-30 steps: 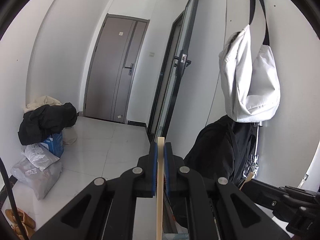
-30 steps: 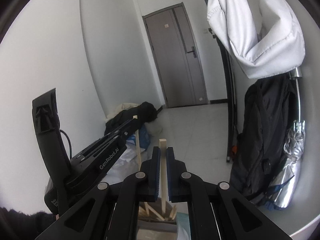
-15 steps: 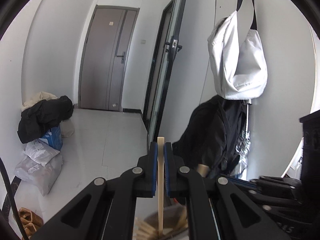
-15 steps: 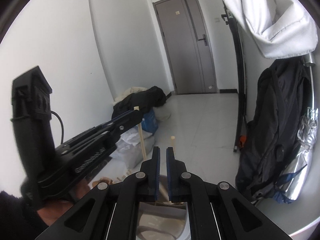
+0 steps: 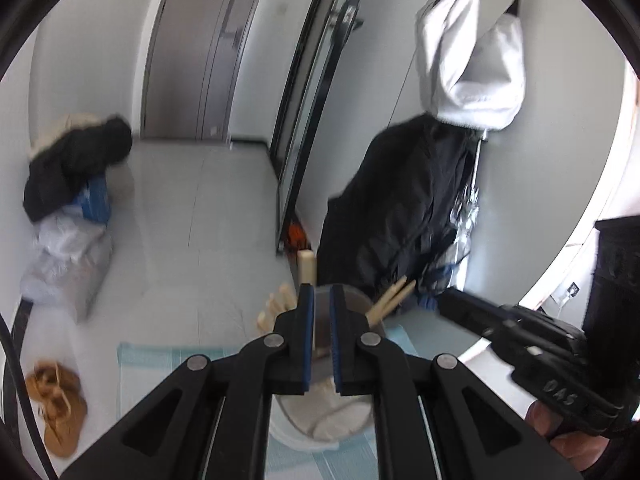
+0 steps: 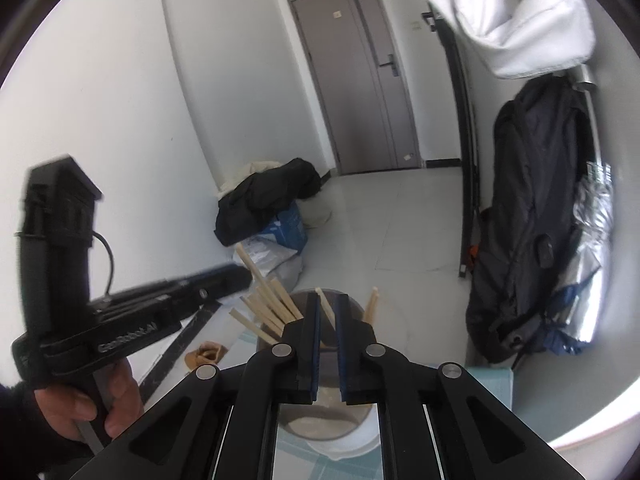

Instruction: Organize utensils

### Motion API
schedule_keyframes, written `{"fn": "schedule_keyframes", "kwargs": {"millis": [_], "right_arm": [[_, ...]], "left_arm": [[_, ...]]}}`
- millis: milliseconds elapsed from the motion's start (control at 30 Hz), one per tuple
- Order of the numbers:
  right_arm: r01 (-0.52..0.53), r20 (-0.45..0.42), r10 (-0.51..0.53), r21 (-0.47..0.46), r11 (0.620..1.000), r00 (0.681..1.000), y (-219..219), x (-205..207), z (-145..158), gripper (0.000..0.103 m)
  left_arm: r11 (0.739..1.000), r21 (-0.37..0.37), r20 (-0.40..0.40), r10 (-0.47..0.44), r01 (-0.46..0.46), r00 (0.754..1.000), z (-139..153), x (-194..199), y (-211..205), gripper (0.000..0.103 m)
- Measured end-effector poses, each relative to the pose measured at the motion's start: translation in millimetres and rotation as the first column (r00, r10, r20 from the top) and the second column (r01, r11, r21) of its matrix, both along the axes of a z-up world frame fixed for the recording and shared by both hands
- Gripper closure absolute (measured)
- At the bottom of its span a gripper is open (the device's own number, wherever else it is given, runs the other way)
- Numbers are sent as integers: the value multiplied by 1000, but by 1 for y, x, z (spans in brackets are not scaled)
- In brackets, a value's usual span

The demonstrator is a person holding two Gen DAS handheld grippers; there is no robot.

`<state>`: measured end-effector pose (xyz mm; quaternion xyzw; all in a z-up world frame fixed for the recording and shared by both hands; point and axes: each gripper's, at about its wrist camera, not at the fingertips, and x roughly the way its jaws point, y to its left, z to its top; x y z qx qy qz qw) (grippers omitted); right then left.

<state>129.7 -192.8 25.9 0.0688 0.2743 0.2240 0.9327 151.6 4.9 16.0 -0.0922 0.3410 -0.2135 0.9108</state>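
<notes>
A grey utensil cup (image 5: 352, 300) stands on a white round table with a light blue mat (image 5: 168, 364). Several pale wooden sticks (image 6: 268, 304) lean in the cup (image 6: 320, 420). My left gripper (image 5: 321, 308) hovers over the cup with its jaws slightly apart. One wooden stick (image 5: 307, 268) stands upright just past its fingers, loose between them. My right gripper (image 6: 328, 312) is open and empty above the cup, a thin stick (image 6: 326, 310) showing in its gap inside the cup. Each gripper shows in the other's view: right gripper body (image 5: 520, 340), left gripper body (image 6: 132, 316).
A black backpack (image 6: 536, 208) and a white bag (image 6: 508, 16) hang on the right wall. Black clothes and bags (image 6: 272, 200) are piled on the floor by the left wall. Brown slippers (image 5: 60, 412) lie on the floor. A grey door (image 6: 360, 80) is at the back.
The right gripper let its stick drop into the cup and now stands open. The left gripper lowered toward the cup and opened slightly, releasing its stick. Both views tilted downward.
</notes>
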Motion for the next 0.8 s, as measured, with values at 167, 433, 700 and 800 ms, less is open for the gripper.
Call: {"fn": "schedule_keyframes", "kwargs": {"millis": [167,433,700,800], "right_arm": [[53,16,-53,38,998,998,-18,-27,8,75],[77,68,-81,58,995,994,-28,-80,17,50],[100,163,-103,28,995,981,-21,-134,20,15],[124,187,-124,14,992,974,-20,-147,17,3]], "left_arm": [[999,16,-21,33,-33,999,8,-24,2,89],[979,54,116,187,-194,975,39,-91,10,20],[941,107,239,288,-320,927,53,-133,12,3],[932,114,280,302,-344,911,52,-145,14,1]]}}
